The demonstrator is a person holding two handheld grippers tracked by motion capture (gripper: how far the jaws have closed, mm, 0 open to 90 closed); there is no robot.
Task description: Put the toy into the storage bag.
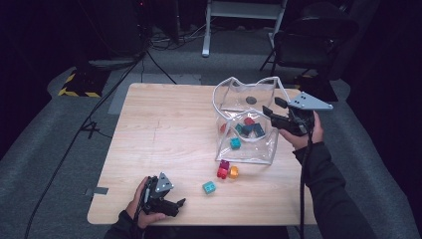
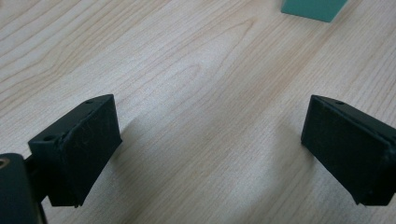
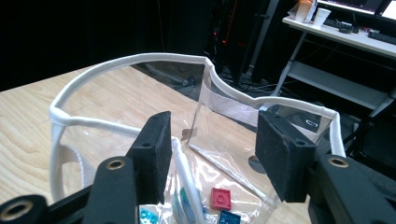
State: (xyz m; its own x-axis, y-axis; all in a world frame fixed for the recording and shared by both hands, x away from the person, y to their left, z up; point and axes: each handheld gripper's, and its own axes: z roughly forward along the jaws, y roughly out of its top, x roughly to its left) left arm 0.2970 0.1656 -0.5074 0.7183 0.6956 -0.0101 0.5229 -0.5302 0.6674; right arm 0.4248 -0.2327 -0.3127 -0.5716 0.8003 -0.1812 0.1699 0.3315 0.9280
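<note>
A clear plastic bag with a white rim (image 1: 215, 99) stands open on the right of the wooden table (image 1: 164, 129). Inside it lie a red brick (image 1: 249, 121), a teal brick (image 1: 235, 143) and a dark blue brick (image 1: 258, 129). My right gripper (image 1: 268, 110) hovers at the bag's right rim, open; in the right gripper view (image 3: 212, 154) the white rim (image 3: 126, 63) runs up between the jaws untouched, with a red brick (image 3: 220, 198) below. My left gripper (image 1: 179, 204) rests open near the front edge, and its view (image 2: 210, 149) shows bare wood and a teal brick (image 2: 313, 8) ahead.
In front of the bag lie a magenta and red brick stack (image 1: 223, 169), an orange brick (image 1: 233, 172) and a teal brick (image 1: 209, 187). Behind the table are a dark chair (image 1: 313, 40), a white desk frame (image 1: 244, 15) and floor cables (image 1: 89, 124).
</note>
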